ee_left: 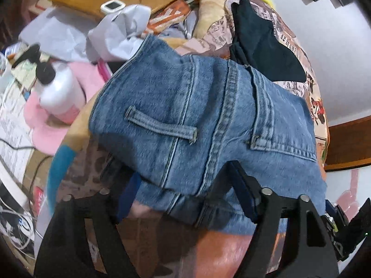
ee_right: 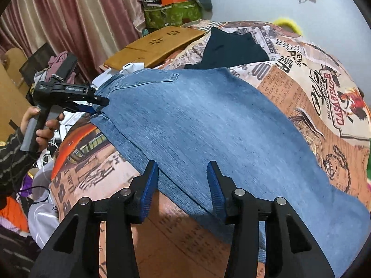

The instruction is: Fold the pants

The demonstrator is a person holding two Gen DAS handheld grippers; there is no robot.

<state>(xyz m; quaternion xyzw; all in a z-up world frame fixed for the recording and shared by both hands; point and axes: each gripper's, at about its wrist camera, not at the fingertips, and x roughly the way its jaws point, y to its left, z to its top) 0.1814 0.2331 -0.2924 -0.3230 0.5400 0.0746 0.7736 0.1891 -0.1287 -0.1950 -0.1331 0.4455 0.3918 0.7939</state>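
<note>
Right at the lens, the right gripper (ee_right: pixel 183 187) hangs with its blue pads (ee_right: pixel 148 192) apart, straddling the near edge of the jeans (ee_right: pixel 208 127) about halfway down the leg; denim runs between the pads but nothing is pinched yet. The jeans lie flat on the printed bedspread (ee_right: pixel 313 97), legs stacked one on the other, so the lengthwise fold looks done and the step in hand seems to be taking hold for the crosswise fold. Further along the jeans, at the waist end, the left gripper (ee_right: pixel 99 105) comes in from the side, held by a hand (ee_right: pixel 43 125) wrapped round its handle, sleeve below it. From its own camera the left gripper (ee_left: pixel 183 197) tilts steeply down over the waistband, belt loop (ee_left: pixel 162 127) just ahead; the waist edge sits in its spread fingers (ee_left: pixel 241 192), but whether they actually bite the cloth I cannot tell, as the frame is blurred there. The next move, as I judge it, calls for both grippers to close firmly on both layers, then carry one end of the jeans over the other without letting the legs slide apart. Beyond the jeans lies a dark garment (ee_right: pixel 234 48), and past the waist a wooden board (ee_right: pixel 153 46) and a white bottle (ee_left: pixel 62 92).
</note>
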